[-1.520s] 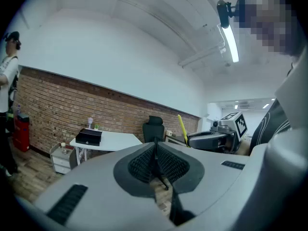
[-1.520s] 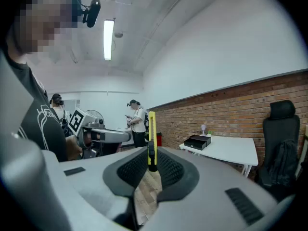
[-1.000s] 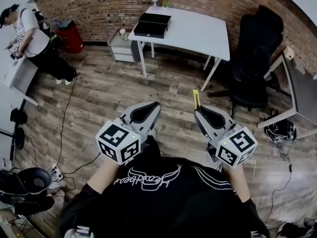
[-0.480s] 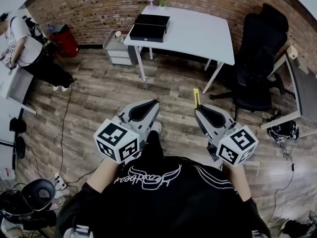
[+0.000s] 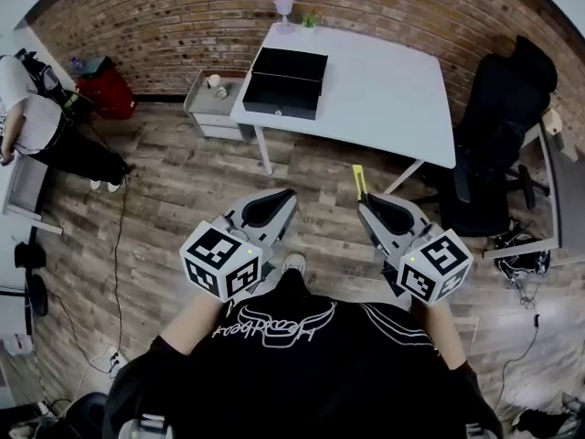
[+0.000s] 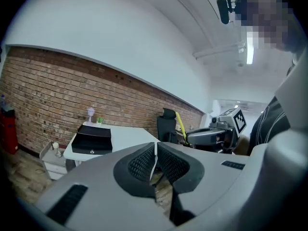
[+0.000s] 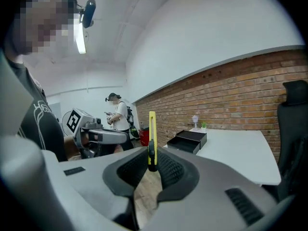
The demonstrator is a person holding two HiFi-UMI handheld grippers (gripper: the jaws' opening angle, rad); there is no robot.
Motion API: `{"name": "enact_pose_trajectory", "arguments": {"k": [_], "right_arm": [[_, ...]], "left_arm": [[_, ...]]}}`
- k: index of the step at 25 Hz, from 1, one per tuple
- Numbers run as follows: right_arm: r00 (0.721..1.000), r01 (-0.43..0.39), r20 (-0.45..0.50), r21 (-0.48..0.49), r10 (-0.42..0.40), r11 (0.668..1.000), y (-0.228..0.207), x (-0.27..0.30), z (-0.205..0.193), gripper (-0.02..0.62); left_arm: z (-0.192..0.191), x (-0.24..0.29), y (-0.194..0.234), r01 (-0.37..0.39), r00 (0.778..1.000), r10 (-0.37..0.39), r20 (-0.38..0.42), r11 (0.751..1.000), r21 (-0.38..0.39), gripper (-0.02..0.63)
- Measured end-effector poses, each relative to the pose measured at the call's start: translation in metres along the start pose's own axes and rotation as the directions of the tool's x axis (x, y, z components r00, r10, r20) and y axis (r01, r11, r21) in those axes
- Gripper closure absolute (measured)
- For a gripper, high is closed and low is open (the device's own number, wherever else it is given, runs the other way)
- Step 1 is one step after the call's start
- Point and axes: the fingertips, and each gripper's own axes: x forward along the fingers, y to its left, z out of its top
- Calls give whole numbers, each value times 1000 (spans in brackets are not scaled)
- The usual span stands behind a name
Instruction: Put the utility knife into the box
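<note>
Yellow utility knife (image 7: 152,137) upright in right claw (image 7: 153,163); black box (image 5: 286,83) open on table (image 5: 388,90).

A black short-sleeved T-shirt (image 5: 302,373) is worn, printed across the chest with white script lettering (image 5: 272,324) and thin white curved lines. The left gripper (image 5: 281,198) and right gripper (image 5: 366,205) are built as light grey moulded shells, with black, finely ribbed pads (image 6: 138,164) set into tapering jaws. Each is topped at the rear by a white cube (image 5: 221,262) printed with black square markers.
</note>
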Motion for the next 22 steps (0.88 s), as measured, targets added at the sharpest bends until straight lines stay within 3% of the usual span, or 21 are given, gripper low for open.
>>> {"name": "enact_pose_trajectory", "arguments": {"k": [9, 14, 22], "right_arm": [[998, -21, -57, 28, 22, 999, -54, 128, 33, 535], [998, -47, -44, 66, 50, 997, -59, 154, 42, 535], [994, -23, -109, -32, 20, 999, -76, 179, 46, 535]], "left_arm": [[32, 36, 121, -19, 1000, 19, -10, 1000, -24, 565], [39, 39, 149, -31, 999, 31, -13, 999, -25, 565], [32, 48, 174, -58, 998, 58, -25, 998, -39, 565]]}}
